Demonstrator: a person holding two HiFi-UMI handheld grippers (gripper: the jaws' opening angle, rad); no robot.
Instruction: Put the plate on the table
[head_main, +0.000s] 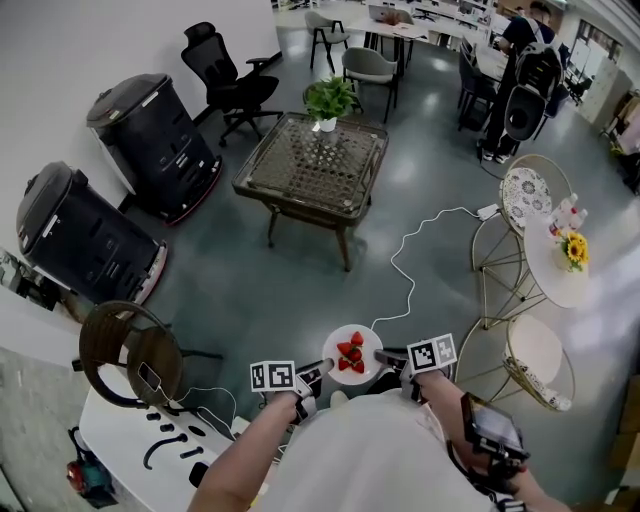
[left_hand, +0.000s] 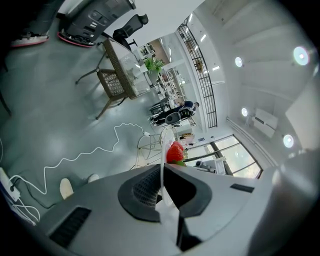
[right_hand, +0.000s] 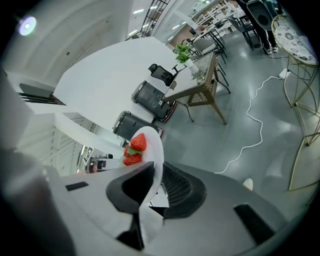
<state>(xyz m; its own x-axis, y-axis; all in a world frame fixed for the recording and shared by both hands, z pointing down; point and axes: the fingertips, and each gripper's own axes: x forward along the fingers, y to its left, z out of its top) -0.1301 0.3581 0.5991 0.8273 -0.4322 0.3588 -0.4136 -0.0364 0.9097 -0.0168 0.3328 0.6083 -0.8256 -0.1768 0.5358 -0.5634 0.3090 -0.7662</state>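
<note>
A small white plate (head_main: 368, 343) with red strawberries (head_main: 351, 355) hangs in the air above the grey floor, just in front of the person's body. My left gripper (head_main: 318, 376) is shut on its left rim and my right gripper (head_main: 396, 359) is shut on its right rim. In the left gripper view the plate (left_hand: 162, 167) runs edge-on between the jaws of the left gripper (left_hand: 163, 189), one strawberry (left_hand: 175, 152) above them. In the right gripper view the plate (right_hand: 154, 150) stands between the jaws of the right gripper (right_hand: 153, 186), with strawberries (right_hand: 138, 142) on it.
A glass-topped wicker table (head_main: 315, 158) with a potted plant (head_main: 329, 100) stands ahead. A round white table (head_main: 560, 262) with flowers and wire chairs (head_main: 532, 362) is at the right. A white cable (head_main: 410, 262) crosses the floor. Two black machines (head_main: 85, 240) stand left. A person (head_main: 522, 62) stands far back.
</note>
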